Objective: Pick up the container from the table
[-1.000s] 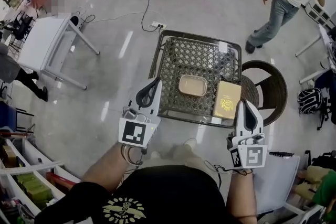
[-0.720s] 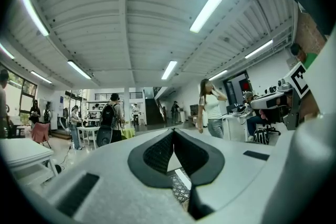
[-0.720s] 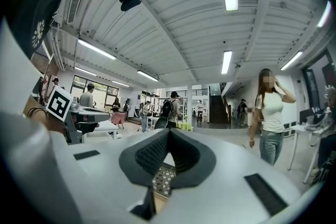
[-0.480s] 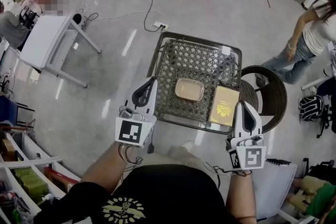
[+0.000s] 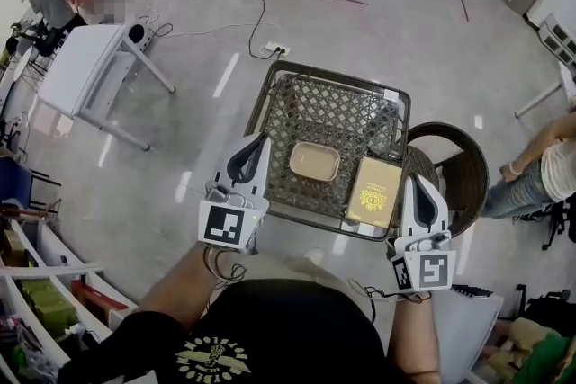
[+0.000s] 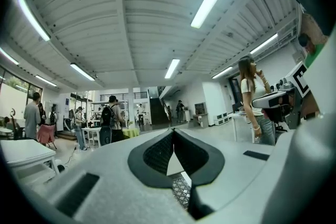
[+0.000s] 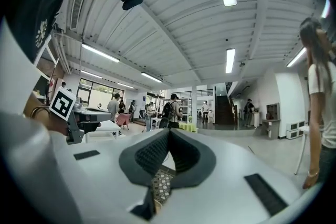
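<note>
A shallow beige container (image 5: 315, 161) lies on the dark lattice table (image 5: 306, 99), near its front edge. A flat yellow box (image 5: 375, 192) lies just to its right. My left gripper (image 5: 262, 139) hovers over the table's front left corner, left of the container and apart from it, jaws shut on nothing. My right gripper (image 5: 413, 179) hangs off the table's front right corner, beside the yellow box, also shut and empty. In the left gripper view the left gripper (image 6: 173, 132) points up at the room, as does the right gripper (image 7: 169, 131) in the right gripper view.
A round wicker chair (image 5: 454, 166) stands against the table's right side. A white table (image 5: 81, 67) is at the left, and shelves (image 5: 40, 301) at the lower left. A power strip (image 5: 275, 49) with its cable lies on the floor behind. A person (image 5: 540, 166) walks at the right.
The person at the right has walked from the back toward the right edge. The table and container have slid slightly left and down in the head view. Both grippers have hardly moved.
</note>
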A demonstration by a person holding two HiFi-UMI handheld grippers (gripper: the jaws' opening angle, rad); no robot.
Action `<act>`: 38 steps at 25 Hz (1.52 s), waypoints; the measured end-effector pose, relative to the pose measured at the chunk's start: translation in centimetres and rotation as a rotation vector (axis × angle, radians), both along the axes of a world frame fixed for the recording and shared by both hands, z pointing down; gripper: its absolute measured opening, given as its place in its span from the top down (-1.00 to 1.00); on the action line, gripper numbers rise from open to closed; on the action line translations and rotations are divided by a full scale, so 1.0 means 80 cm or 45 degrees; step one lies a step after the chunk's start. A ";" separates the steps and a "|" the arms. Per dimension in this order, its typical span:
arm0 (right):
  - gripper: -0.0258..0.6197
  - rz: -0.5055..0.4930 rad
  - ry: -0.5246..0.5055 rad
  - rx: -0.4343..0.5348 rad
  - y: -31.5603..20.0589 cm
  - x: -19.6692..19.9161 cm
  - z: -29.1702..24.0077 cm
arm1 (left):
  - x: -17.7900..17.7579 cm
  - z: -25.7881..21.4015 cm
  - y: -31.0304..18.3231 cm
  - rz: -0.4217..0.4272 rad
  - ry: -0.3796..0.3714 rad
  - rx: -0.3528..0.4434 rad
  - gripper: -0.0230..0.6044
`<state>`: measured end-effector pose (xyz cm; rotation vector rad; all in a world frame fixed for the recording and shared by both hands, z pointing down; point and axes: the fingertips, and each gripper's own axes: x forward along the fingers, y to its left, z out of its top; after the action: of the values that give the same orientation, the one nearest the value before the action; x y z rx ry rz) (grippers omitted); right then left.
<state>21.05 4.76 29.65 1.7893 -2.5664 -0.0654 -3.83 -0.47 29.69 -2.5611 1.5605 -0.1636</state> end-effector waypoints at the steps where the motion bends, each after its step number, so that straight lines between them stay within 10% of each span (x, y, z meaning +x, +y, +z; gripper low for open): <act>1: 0.89 0.002 -0.003 0.001 -0.001 0.004 0.001 | 0.004 0.001 -0.001 0.002 0.008 -0.006 0.90; 38: 0.89 0.183 0.006 -0.053 -0.105 -0.059 0.008 | -0.049 0.010 -0.128 0.190 0.078 -0.072 0.90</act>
<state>16.34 -3.66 30.25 1.9490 -2.4089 -0.0153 -7.71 -10.68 30.50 -2.7385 1.3961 -0.1161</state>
